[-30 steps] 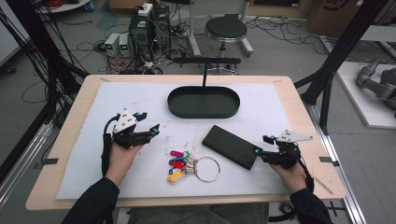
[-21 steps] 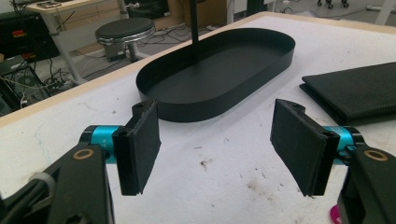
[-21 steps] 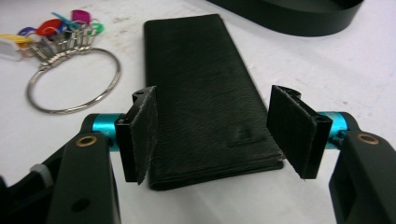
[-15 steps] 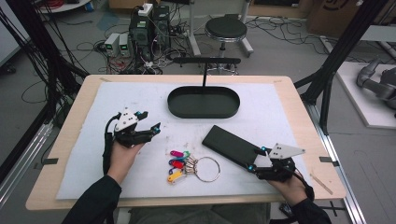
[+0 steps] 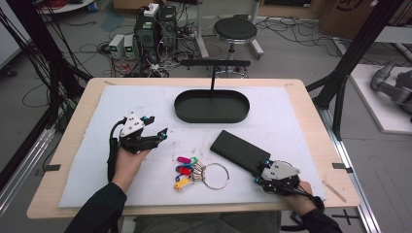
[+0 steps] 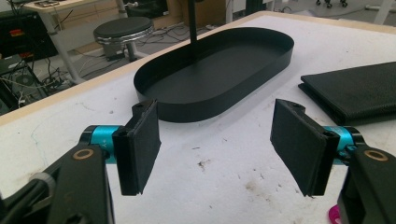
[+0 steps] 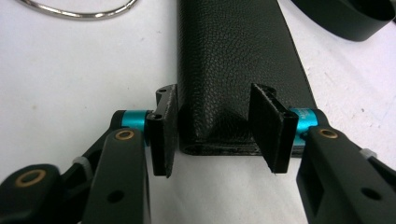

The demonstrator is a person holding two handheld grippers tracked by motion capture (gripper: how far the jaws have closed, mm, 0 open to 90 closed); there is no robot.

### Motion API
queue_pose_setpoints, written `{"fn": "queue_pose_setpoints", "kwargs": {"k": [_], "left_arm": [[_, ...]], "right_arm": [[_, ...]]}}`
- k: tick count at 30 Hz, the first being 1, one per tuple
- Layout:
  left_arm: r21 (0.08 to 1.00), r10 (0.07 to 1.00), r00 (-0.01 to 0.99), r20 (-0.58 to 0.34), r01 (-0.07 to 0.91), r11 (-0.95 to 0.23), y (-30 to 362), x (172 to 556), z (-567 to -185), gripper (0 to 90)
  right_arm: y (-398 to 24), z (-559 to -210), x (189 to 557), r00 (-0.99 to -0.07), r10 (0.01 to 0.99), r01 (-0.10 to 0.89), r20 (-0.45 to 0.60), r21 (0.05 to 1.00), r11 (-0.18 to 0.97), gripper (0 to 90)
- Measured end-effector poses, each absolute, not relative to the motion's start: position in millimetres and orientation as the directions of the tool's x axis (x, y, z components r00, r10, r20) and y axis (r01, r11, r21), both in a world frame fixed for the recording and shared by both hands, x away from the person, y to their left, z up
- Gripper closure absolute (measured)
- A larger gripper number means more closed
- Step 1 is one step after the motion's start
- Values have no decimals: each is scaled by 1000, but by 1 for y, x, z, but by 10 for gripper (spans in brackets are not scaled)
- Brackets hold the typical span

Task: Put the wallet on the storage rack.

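A black leather wallet [image 5: 238,150] lies slantwise on the white mat, right of centre. My right gripper [image 5: 261,171] is at its near end. In the right gripper view the jaws [image 7: 215,135] have just been closing, and the pads now pinch the wallet [image 7: 233,56], whose leather buckles between them. Over the mat's left half my left gripper [image 5: 158,125] hovers open with nothing between its pads [image 6: 140,144]. It points toward the black oval tray [image 6: 210,109], and the wallet [image 6: 355,91] shows at that view's right edge.
The oval tray [image 5: 194,116] with its upright post stands at the back centre of the mat. A key ring [image 5: 216,175] with coloured tags [image 5: 184,171] lies between the two hands. The ring [image 7: 79,11] and the tray's edge [image 7: 345,18] appear in the right gripper view.
My right gripper has slid toward the front edge and lower, onto the wallet's near end, and its jaws have narrowed around it. The left gripper has stayed put.
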State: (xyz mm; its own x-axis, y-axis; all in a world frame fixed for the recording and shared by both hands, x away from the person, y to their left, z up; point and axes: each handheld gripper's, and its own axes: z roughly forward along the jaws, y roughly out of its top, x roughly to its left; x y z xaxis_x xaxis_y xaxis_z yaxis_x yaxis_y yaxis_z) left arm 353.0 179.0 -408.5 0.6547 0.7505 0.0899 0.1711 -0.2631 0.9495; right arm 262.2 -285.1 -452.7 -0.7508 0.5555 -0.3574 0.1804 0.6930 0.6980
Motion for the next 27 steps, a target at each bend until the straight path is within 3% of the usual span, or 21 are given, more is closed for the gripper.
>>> {"fn": "queue_pose_setpoints", "kwargs": {"k": [2, 7, 11, 27], "left_arm": [[949, 750, 655, 91, 171, -264, 179, 353, -408, 329], [951, 751, 655, 87, 171, -259, 178, 353, -408, 329], [953, 746, 662, 74, 173, -248, 176, 353, -409, 329], [955, 670, 739, 71, 143, -260, 150, 357, -409, 329]], "right_arm": [[-285, -453, 262, -749, 550, 169, -369, 696, 698, 568], [-285, -450, 262, -764, 533, 160, -363, 694, 702, 707], [-287, -444, 265, -778, 546, 190, -311, 711, 677, 789], [-306, -415, 273, -791, 608, 253, -66, 870, 424, 830]]}}
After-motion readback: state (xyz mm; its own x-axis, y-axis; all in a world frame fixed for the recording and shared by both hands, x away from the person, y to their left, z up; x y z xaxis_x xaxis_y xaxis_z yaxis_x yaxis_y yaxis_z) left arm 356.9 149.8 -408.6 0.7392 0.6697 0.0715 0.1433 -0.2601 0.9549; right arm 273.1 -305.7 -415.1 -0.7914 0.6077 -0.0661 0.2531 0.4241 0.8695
